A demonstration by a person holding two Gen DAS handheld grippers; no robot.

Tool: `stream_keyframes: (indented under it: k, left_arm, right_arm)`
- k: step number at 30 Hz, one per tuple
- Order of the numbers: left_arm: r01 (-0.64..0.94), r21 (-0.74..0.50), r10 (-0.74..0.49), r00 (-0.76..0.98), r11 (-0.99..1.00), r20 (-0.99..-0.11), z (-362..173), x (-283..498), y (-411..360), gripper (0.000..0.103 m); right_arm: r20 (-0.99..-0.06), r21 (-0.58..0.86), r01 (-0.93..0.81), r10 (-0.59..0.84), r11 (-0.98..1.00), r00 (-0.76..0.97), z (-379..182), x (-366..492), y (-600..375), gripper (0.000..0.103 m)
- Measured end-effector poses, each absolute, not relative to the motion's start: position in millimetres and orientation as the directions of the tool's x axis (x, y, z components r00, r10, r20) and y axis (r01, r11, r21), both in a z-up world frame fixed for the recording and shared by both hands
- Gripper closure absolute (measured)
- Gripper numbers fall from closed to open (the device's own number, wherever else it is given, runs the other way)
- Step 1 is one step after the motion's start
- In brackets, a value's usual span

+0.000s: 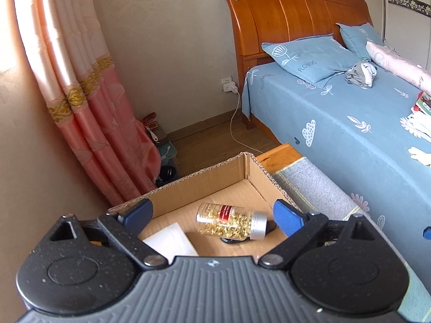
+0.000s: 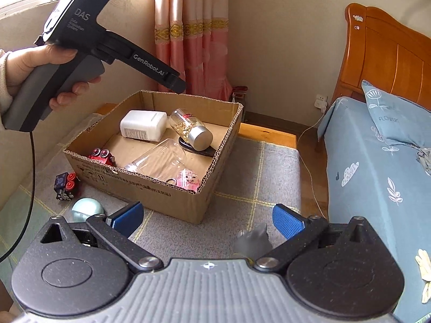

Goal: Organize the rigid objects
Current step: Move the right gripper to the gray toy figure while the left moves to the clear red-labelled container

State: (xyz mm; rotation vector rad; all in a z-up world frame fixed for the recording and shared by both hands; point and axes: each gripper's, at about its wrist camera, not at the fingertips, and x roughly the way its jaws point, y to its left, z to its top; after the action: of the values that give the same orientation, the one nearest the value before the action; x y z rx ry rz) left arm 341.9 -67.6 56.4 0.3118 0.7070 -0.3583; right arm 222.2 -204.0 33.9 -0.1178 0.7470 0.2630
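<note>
Only the right wrist view shows the whole cardboard box (image 2: pixel 150 185) on the grey rug (image 2: pixel 256 177): white bottle (image 2: pixel 142 127), red toy (image 2: pixel 101 157), clear jar (image 2: pixel 191 128). Outside it, a toy car (image 2: pixel 65 186). The left gripper (image 1: pixel 212 212), reading "DAS" and "GenRobot.AI", hovers spread and empty above the jar. The right gripper (image 2: pixel 208 216) gapes empty before the box. A blue bed (image 2: pixel 377 167) stands beside.
</note>
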Motion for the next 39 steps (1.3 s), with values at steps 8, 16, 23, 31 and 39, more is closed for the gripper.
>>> stream_keyframes:
  k: [8, 16, 23, 31, 39]
  left_arm:
    - [0.421, 0.143, -0.239, 0.725, 0.896, -0.646, 65, 288, -41, 0.002]
    - [0.358, 0.085, -0.23, 0.746, 0.93, -0.625, 35, 217, -14, 0.002]
    - [0.325, 0.076, -0.195, 0.719, 0.943, -0.667, 0, 176, -3, 0.002]
    - [0.291, 0.048, -0.179, 0.7, 0.955, -0.692, -13, 154, 1, 0.002]
    - [0.266, 0.05, -0.157, 0.698, 0.963, -0.699, -16, 146, 8, 0.002]
  right_arm:
    - [-0.675, -0.005, -0.27, 0.196, 0.963, 0.711, 32, 204, -200, 0.0]
    - [-0.673, 0.016, -0.197, 0.156, 0.98, 0.723, -12, 175, -195, 0.0]
    - [-0.707, 0.043, -0.147, 0.134, 0.988, 0.694, -46, 167, -206, 0.0]
    - [-0.669, 0.017, -0.215, 0.171, 0.976, 0.724, -45, 222, -229, 0.0]
    - [-0.713, 0.086, -0.291, 0.263, 0.953, 0.65, -62, 286, -243, 0.0]
